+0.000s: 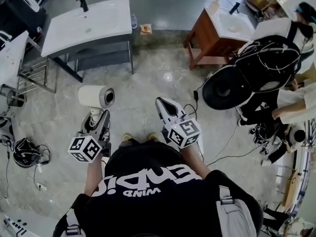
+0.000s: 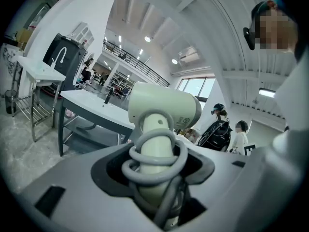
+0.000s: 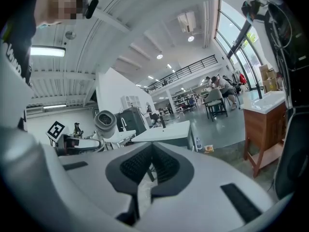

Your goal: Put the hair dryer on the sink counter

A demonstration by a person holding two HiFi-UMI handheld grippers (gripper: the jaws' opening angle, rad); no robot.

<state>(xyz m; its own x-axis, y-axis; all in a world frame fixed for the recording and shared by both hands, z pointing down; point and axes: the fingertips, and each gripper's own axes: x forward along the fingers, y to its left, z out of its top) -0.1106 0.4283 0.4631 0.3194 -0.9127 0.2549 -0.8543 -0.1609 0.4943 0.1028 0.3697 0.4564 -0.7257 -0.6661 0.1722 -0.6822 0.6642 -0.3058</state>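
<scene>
**Current step: carry to the bench.** The hair dryer (image 1: 94, 96) is off the floor (image 1: 148, 83) and held in the air, well short of the sink bench (image 1: 106, 21) and on the near side of it. Its barrel lies level, with the open end facing away from the bench's left end. In the left gripper view the handle points down into the grip, and the grey cord (image 2: 157, 178) is coiled in loops around it.

**Left gripper** (image 1: 96, 116): the fingers (image 2: 72, 187) are closed about mid-width on the handle and the cord loops together. The dryer stands upright above them.

**Right gripper** (image 1: 165, 105): the fingers are pressed together with nothing between them. It is held level with the left gripper and equally short of the sink bench.

**Target:** the sink bench top is white, with a dark faucet (image 1: 82, 2) at its far edge and a shallow basin near the middle. The flat areas on either side of the basin look bare.

**Next move, as judged:**
1. Step forward until the dryer is over the bench top.
2. Choose a flat area beside the basin, clear of the faucet.
3. Lower the dryer until its barrel or side rests on the surface; the handle end alone is unlikely to stand.
4. Only then open the left fingers. Watch that the cord loops do not catch on them.
</scene>
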